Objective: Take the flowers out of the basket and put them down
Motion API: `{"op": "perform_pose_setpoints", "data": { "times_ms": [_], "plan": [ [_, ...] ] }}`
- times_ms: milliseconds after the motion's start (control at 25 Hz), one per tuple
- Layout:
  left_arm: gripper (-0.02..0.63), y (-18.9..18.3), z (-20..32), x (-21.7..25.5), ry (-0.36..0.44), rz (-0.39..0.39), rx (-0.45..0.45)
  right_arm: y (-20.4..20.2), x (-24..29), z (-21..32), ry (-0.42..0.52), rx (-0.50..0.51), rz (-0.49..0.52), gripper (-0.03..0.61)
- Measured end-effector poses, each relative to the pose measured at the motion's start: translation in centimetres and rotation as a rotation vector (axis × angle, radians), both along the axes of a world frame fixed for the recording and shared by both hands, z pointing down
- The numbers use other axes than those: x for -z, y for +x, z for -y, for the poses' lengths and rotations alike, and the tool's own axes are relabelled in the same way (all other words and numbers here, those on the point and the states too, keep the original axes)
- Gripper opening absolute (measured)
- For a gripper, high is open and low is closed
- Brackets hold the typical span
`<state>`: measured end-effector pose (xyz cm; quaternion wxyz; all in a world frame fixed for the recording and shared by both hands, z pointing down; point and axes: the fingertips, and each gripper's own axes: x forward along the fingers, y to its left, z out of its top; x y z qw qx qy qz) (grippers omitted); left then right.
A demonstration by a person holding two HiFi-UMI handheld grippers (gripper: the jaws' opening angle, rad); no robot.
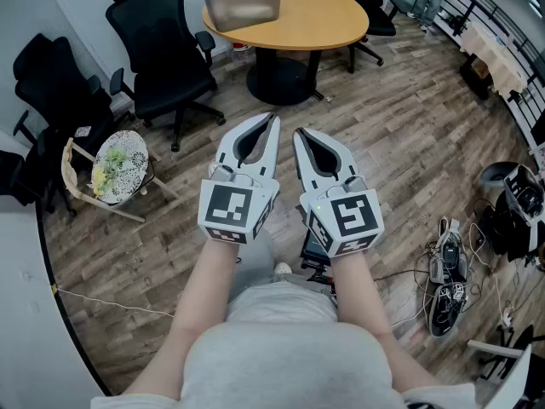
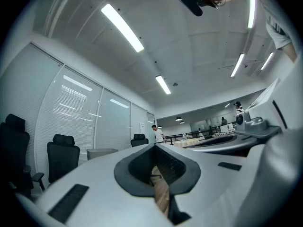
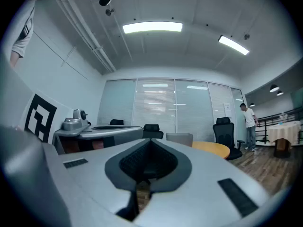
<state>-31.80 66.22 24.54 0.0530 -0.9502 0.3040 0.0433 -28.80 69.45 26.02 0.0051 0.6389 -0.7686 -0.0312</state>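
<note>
Left gripper (image 1: 271,119) jaws together, nothing in them. Right gripper (image 1: 298,133) just beside it, jaws together too, empty. Basket (image 1: 70,177) with the flowers (image 1: 115,164) inside sits on the wood floor (image 1: 400,143), well left of the left gripper. Round worktop (image 1: 328,15) ahead of both, grey bin (image 1: 243,0) on it.

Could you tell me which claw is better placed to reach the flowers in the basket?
Left, probably: the basket sits nearer the left claw than the right claw; both are shut and empty.
</note>
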Motion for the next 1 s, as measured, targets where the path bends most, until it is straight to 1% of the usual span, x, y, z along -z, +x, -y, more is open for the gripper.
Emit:
{"op": "perform_pose_setpoints", "data": {
  "times_ms": [200, 560, 720, 1000],
  "plan": [
    [0.003, 1.2, 0.7, 0.0, 0.002, 0.012, -0.021, 1.6, 0.1, 1.0, -0.01, -0.034, 0.0, 0.025],
    [0.003, 2.3, 4.9, 0.2, 0.007, 0.005, -0.039, 2.6, 0.3, 5.0, -0.007, -0.045, -0.004, 0.025],
    [0.003, 2.1, 8.0, 0.4, 0.002, -0.005, -0.039, 2.4, 0.6, 8.0, -0.01, -0.041, 0.016, 0.025],
    [0.003, 3.0, 13.8, 0.0, -0.029, -0.027, -0.039, 2.8, 0.3, 13.6, -0.029, -0.022, -0.003, 0.025]
  ]
}}
